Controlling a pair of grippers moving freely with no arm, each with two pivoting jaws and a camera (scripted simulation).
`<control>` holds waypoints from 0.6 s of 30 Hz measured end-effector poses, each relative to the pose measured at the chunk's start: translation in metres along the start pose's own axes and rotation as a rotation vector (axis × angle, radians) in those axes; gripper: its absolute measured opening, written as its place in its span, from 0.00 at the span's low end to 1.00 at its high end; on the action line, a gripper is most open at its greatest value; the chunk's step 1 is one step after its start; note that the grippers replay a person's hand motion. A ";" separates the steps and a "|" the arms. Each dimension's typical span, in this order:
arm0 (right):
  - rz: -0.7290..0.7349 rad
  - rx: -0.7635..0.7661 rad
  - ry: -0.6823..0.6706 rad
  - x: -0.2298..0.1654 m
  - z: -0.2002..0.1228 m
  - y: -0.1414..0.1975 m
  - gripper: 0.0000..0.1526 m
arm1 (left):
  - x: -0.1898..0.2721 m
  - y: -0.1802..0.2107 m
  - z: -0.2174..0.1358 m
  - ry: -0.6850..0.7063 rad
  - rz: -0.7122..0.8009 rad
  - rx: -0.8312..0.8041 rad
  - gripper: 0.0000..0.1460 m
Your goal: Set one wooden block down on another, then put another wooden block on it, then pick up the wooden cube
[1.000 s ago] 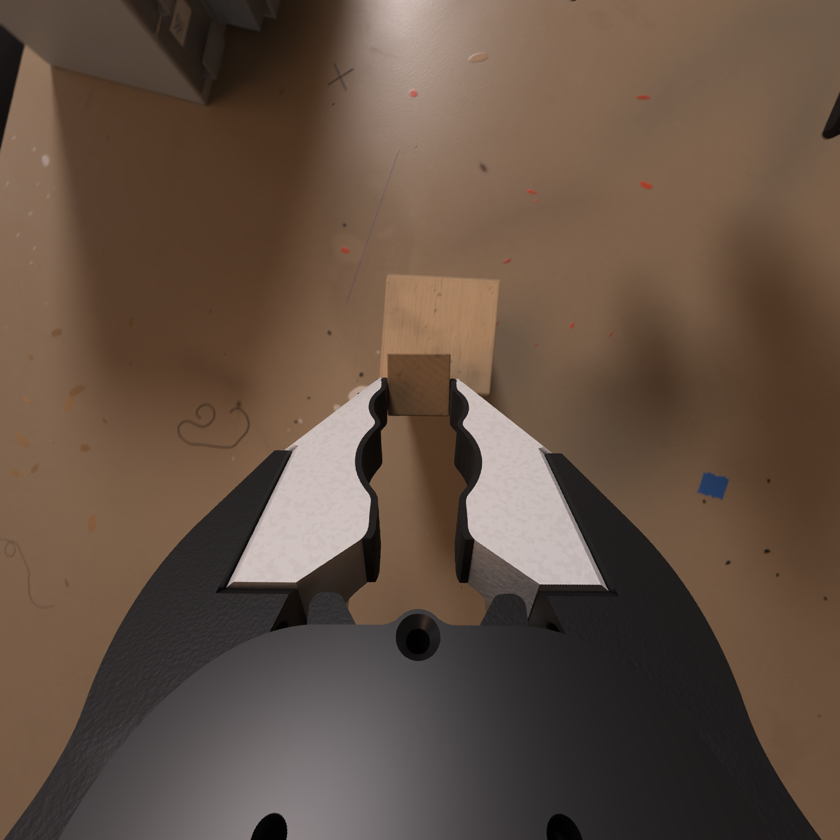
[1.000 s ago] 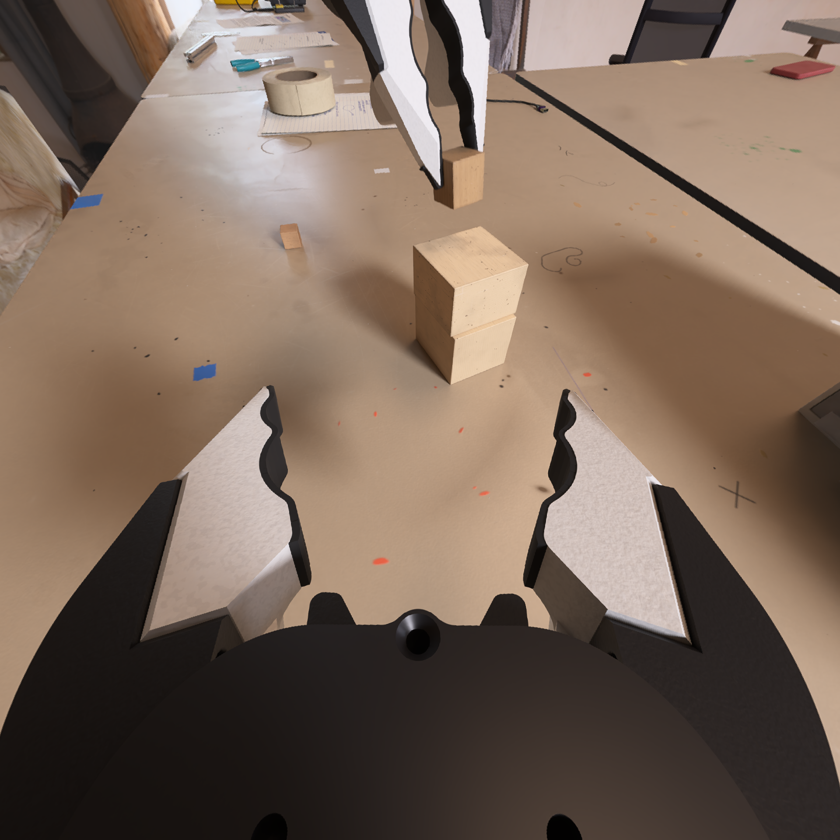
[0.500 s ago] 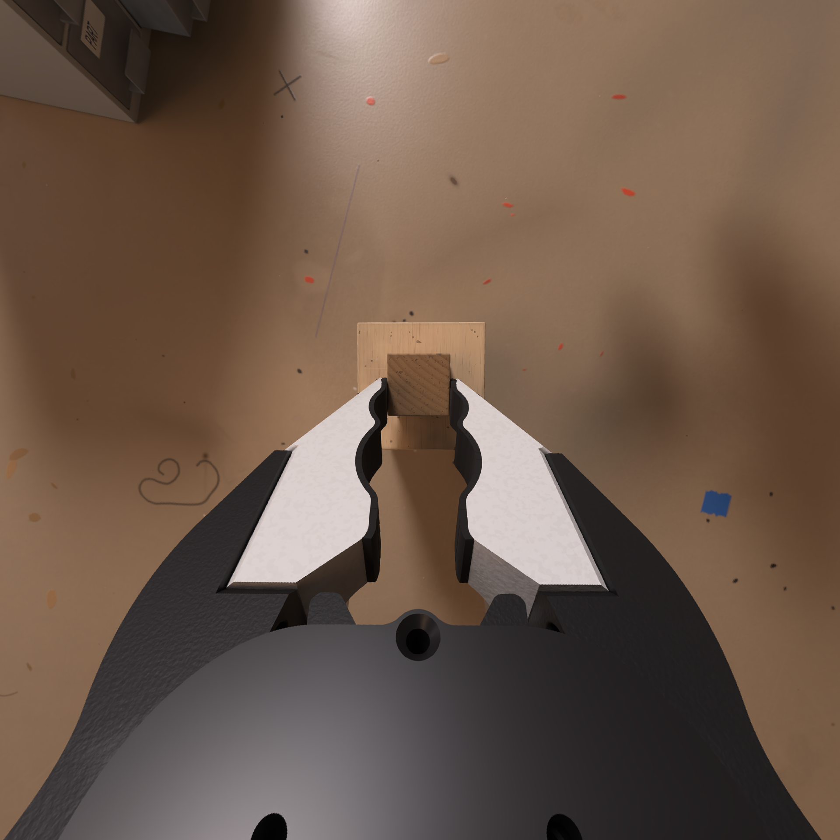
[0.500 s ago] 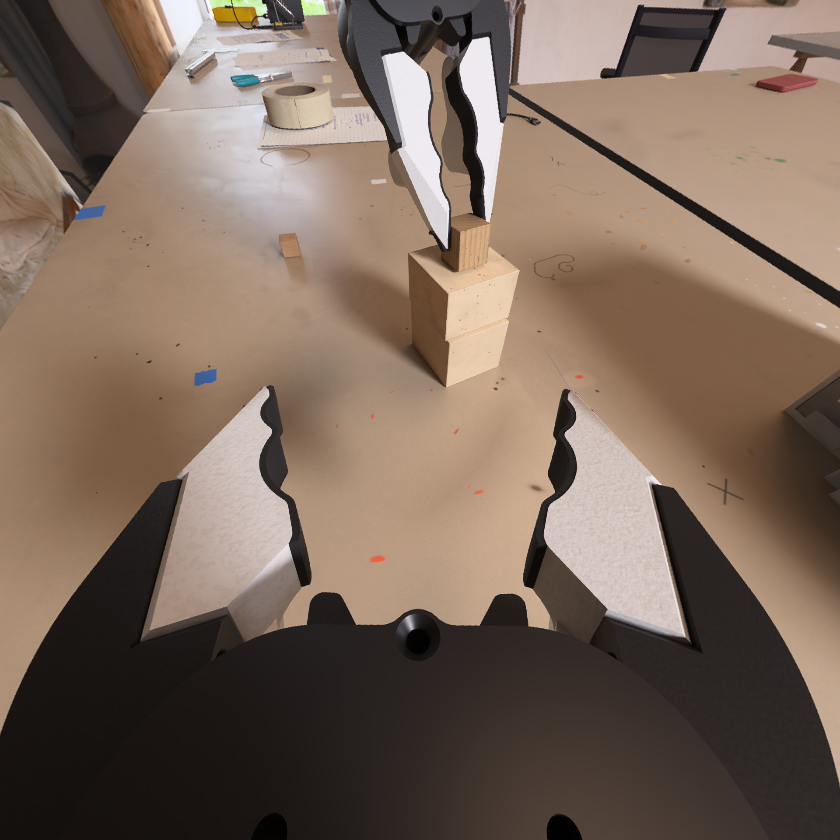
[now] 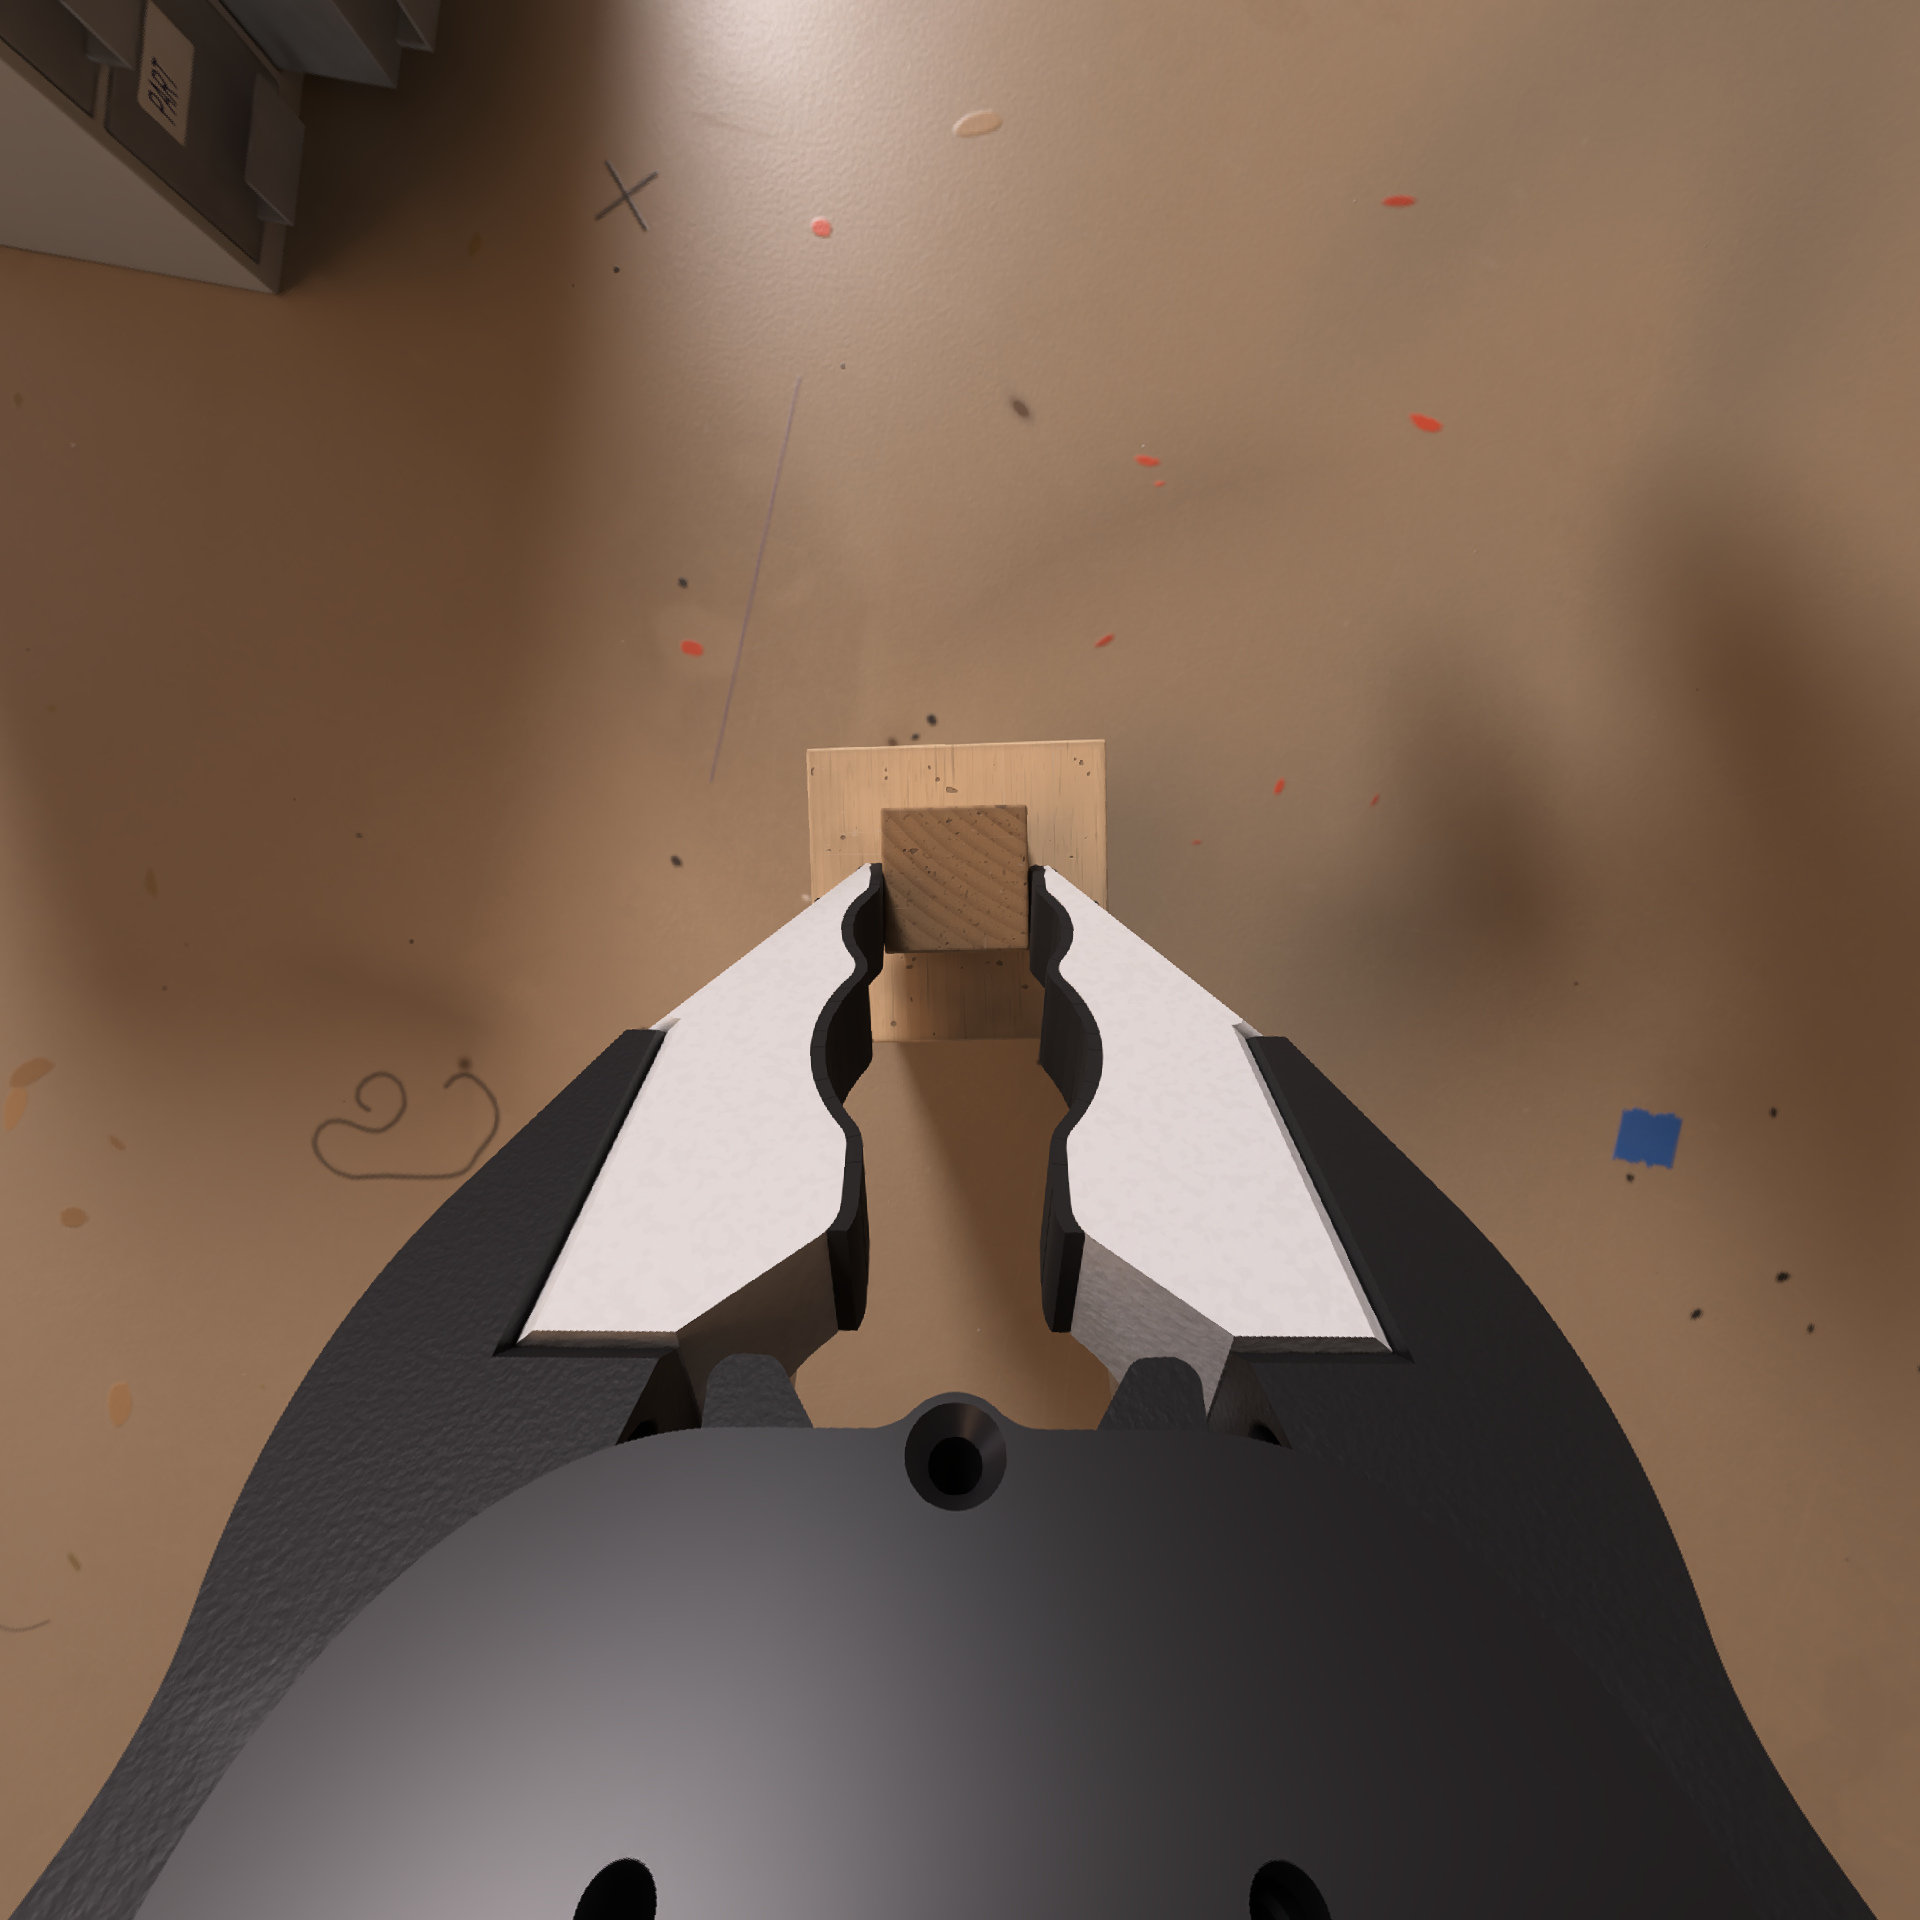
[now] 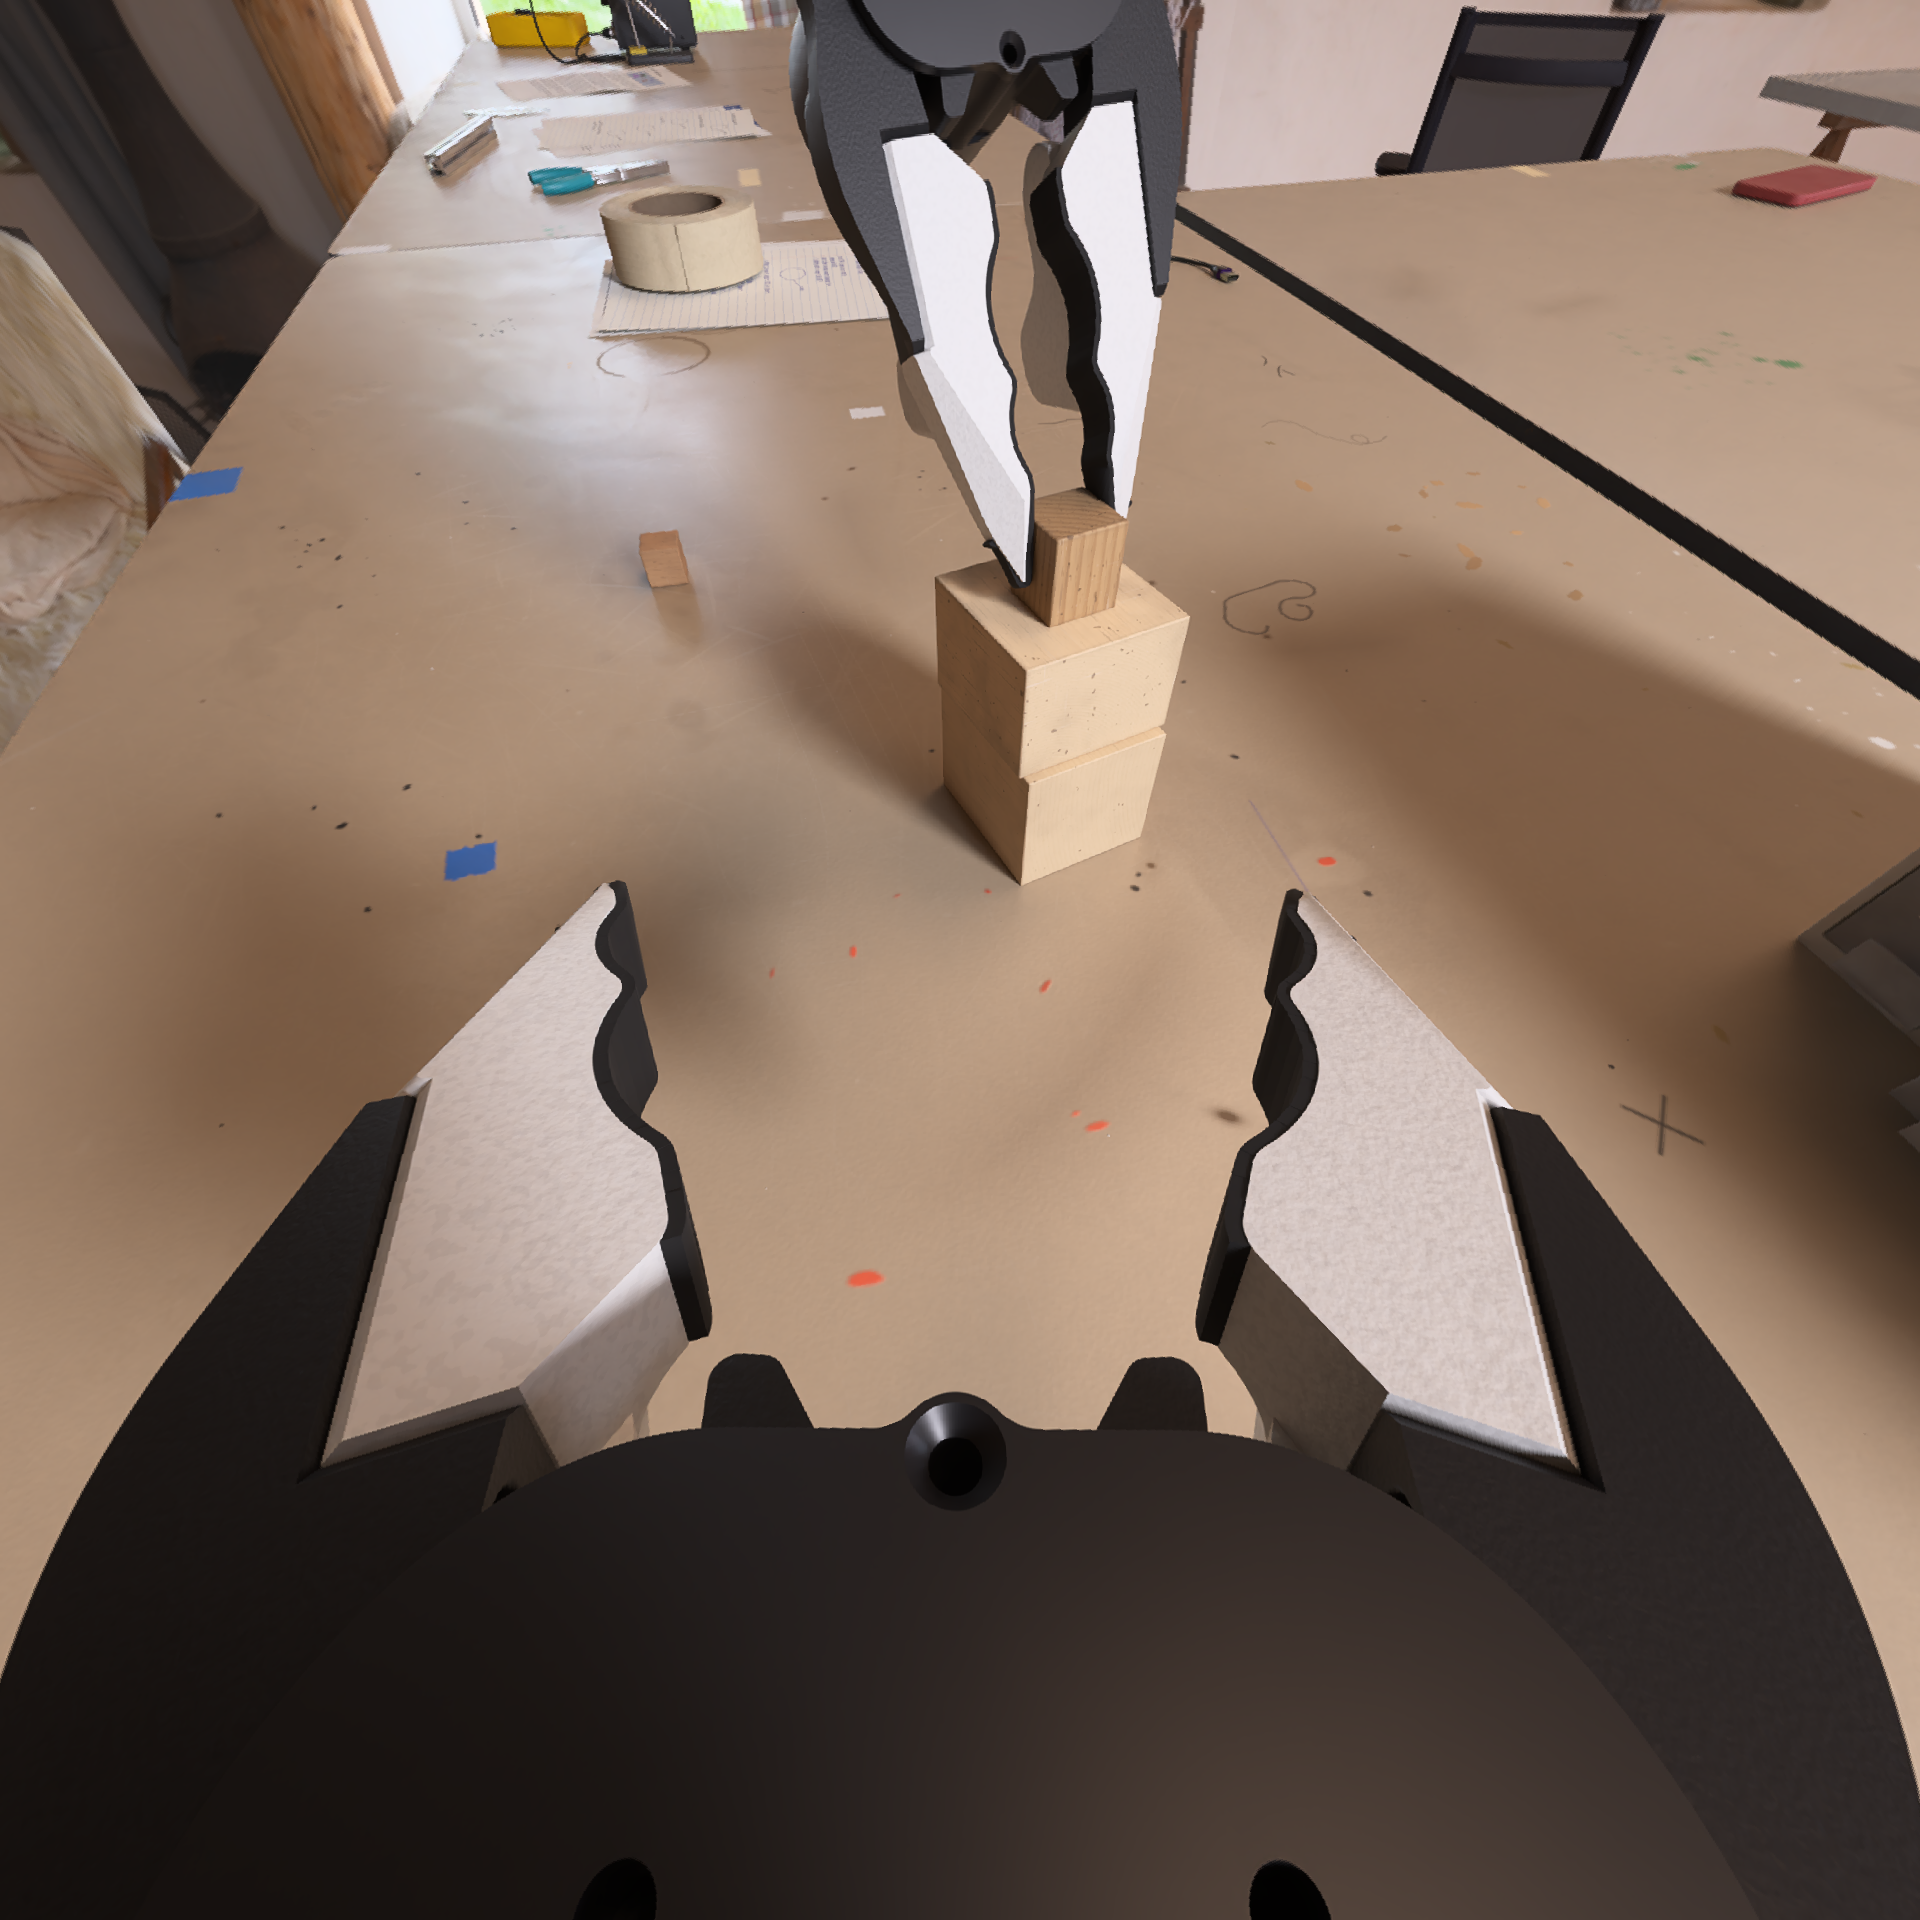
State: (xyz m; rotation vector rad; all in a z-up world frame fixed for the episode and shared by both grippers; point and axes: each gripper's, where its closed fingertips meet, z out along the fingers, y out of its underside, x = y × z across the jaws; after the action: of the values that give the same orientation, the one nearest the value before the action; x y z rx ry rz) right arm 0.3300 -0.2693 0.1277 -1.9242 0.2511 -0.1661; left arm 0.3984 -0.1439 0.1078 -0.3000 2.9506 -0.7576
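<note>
with two pale wooden blocks [image 6: 1055, 717] already stacked on the tabletop [image 6: 520, 675], my left gripper [image 5: 954, 896] clamped the small darker wooden block [image 5: 954, 878] on top, unreleased, my right gripper [image 6: 951, 935] gaping empty, the little wooden cube [image 6: 663, 557] unlifted.

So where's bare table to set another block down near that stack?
Bare patches: between the right tool and the stack, and between the stack and the blue tape. Crowded: the stack top, where the left tool holds the small block.
</note>
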 end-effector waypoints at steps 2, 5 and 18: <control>0.002 0.001 -0.002 0.000 0.000 0.000 0.78 | 0.000 0.000 0.000 -0.003 0.004 -0.001 0.19; 0.001 0.002 -0.001 0.000 0.000 0.000 0.79 | 0.000 0.000 0.000 -0.002 0.008 -0.003 0.19; 0.008 0.018 -0.008 0.000 -0.002 -0.003 0.79 | 0.008 0.058 -0.059 -0.295 -0.151 -0.066 0.64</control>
State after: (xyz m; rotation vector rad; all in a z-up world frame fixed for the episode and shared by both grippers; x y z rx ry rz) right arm 0.3295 -0.2699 0.1306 -1.9051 0.2508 -0.1550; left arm 0.3732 -0.0682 0.1311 -0.5908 2.6992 -0.5747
